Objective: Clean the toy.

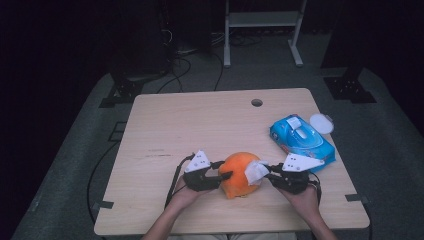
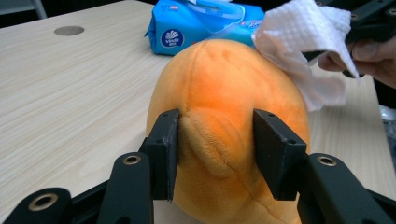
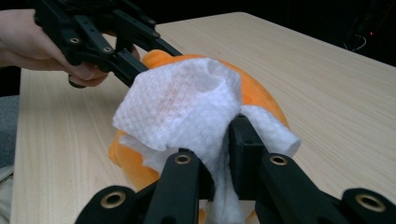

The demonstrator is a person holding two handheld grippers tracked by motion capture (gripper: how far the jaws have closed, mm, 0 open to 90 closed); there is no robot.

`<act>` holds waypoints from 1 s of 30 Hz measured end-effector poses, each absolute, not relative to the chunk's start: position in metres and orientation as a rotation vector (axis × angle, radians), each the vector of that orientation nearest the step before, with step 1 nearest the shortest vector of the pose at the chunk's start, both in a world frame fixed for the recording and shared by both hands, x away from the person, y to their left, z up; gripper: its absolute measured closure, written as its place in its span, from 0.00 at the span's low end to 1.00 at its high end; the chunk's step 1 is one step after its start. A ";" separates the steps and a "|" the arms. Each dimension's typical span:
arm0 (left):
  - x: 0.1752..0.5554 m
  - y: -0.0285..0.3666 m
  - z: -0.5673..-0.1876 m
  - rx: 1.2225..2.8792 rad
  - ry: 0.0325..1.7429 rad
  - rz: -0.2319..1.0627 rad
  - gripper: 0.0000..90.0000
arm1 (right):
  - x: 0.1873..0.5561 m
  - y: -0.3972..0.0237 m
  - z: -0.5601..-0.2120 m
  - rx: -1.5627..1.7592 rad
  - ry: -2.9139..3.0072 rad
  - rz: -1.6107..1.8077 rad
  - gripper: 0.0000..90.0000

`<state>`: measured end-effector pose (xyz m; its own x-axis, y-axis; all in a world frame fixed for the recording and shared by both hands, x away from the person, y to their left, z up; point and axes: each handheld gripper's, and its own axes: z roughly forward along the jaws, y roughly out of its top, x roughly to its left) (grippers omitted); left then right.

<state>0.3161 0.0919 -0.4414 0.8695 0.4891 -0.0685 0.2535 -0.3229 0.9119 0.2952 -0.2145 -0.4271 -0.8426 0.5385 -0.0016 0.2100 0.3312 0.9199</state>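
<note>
Wooden table (image 1: 165, 125) in a dark room. Orange plush toy (image 1: 240, 175) near the front edge; left gripper (image 2: 215, 156) jaws pinch its fold. The high view adds the blue wipes pack (image 1: 301, 136). Right gripper (image 3: 215, 161) jaws clamp a white wipe (image 3: 180, 105) against the toy.

The plush toy (image 1: 240, 174) lies on the desk (image 1: 165, 125) between the 2 grippers, pinched by the left gripper (image 2: 215, 149) fingers (image 2: 164, 149). A wipe (image 3: 182, 105), clamped in the right gripper (image 3: 219, 156) fingers (image 3: 245, 144), rests on the toy. The wipes pack (image 1: 301, 136) lies beyond the right fingers.
</note>
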 end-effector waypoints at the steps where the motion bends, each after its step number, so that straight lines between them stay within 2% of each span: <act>1: 0.316 0.092 -0.441 1.924 0.551 0.269 0.60 | 0.297 -0.217 -0.428 0.689 2.289 1.509 0.90; 5: 0.317 0.092 -0.442 1.916 0.559 0.260 0.59 | 0.303 -0.225 -0.433 0.760 2.282 1.485 0.90; 7: 0.318 0.093 -0.439 1.891 0.559 0.237 0.52 | 0.301 -0.220 -0.434 0.733 2.282 1.493 0.91; 9: 0.319 0.094 -0.436 1.883 0.554 0.243 0.49 | 0.297 -0.213 -0.433 0.680 2.287 1.486 0.91; 14: 0.324 0.096 -0.439 1.893 0.614 0.250 0.60 | 0.298 -0.213 -0.432 0.686 2.283 1.467 0.91; 22: 0.329 0.106 -0.446 1.892 0.694 0.238 0.62 | 0.278 -0.178 -0.433 0.476 2.355 1.372 0.91; 26: 0.332 0.109 -0.446 1.888 0.704 0.232 0.61 | 0.292 -0.195 -0.433 0.609 2.312 1.387 0.91; 27: 0.332 0.109 -0.445 1.874 0.703 0.234 0.58 | 0.294 -0.199 -0.435 0.641 2.308 1.388 0.91; 29: 0.332 0.107 -0.440 1.840 0.705 0.293 0.41 | 0.295 -0.201 -0.437 0.660 2.306 1.384 0.91; 30: 0.331 0.106 -0.438 1.819 0.685 0.327 0.37 | 0.293 -0.197 -0.437 0.646 2.308 1.372 0.91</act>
<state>0.3309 0.1062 -0.4377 0.7940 0.5984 -0.1073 0.2930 -0.2219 0.9300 0.2935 -0.1973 -0.4367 -0.8231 0.5613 -0.0858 0.1928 0.4183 0.8876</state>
